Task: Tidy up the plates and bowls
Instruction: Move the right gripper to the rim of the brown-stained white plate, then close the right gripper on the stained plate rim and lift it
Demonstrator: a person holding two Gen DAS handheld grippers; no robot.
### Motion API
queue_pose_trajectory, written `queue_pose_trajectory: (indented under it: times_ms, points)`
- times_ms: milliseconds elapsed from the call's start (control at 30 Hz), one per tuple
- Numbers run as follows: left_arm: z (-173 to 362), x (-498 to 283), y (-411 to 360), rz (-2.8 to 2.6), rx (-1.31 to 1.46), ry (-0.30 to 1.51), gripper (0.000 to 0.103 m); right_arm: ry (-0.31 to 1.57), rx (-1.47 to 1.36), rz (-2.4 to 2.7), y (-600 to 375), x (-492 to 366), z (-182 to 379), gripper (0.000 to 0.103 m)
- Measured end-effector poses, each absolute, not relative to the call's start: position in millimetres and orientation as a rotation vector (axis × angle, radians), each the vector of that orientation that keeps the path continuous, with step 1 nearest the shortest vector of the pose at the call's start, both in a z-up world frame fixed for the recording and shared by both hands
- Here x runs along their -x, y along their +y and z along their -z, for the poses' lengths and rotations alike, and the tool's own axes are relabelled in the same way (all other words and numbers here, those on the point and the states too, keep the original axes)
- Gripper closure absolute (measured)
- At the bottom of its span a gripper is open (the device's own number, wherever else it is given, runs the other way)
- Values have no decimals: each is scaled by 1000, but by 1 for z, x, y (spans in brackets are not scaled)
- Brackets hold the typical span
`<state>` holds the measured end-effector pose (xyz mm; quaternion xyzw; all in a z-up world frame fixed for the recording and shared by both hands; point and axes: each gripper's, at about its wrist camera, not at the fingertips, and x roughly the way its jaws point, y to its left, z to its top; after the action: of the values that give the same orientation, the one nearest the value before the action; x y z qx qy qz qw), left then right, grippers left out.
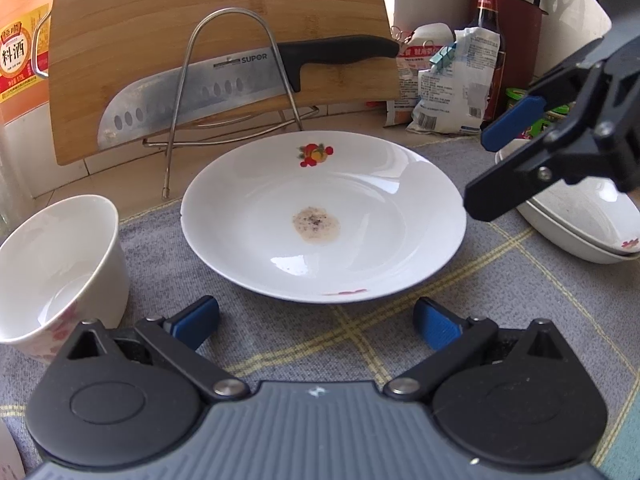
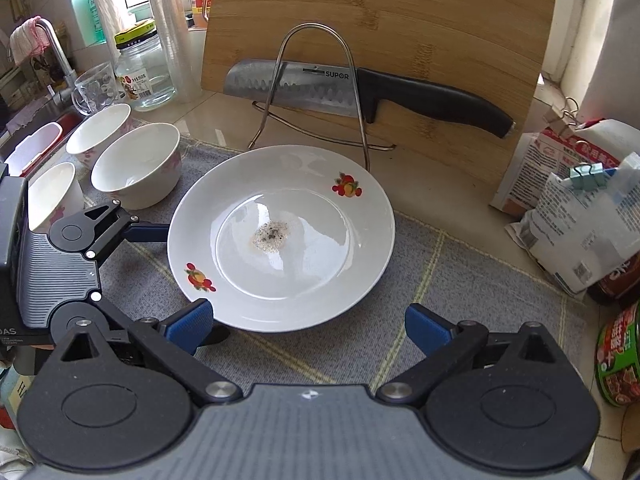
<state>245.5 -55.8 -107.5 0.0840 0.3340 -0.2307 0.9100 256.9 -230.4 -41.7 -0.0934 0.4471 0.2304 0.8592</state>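
Frame centre: plate point(image 1: 324, 216) not yet gripped; left gripper point(image 1: 316, 322) & right gripper point(image 2: 308, 326) both wide open, empty. Next: pinch rim.

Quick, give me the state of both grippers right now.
Left gripper: open, holding nothing, in front of the plate.
Right gripper: open, holding nothing, at the plate's near rim.

We see a beige worktop point(image 2: 432, 208) spread with a grey checked mat point(image 2: 460, 280). On the mat lie a white fruit-patterned plate point(image 2: 320, 264) and three white bowls point(image 2: 136, 168); a wire rack point(image 2: 316, 92) stands behind on bare worktop.
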Motion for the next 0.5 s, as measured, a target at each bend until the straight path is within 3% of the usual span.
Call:
queue_pose_trajectory:
  times_ms: [500]
  points:
    - [108,-257,-59,467,-170,678,1,1031,154,-626,-228,-335,70,0]
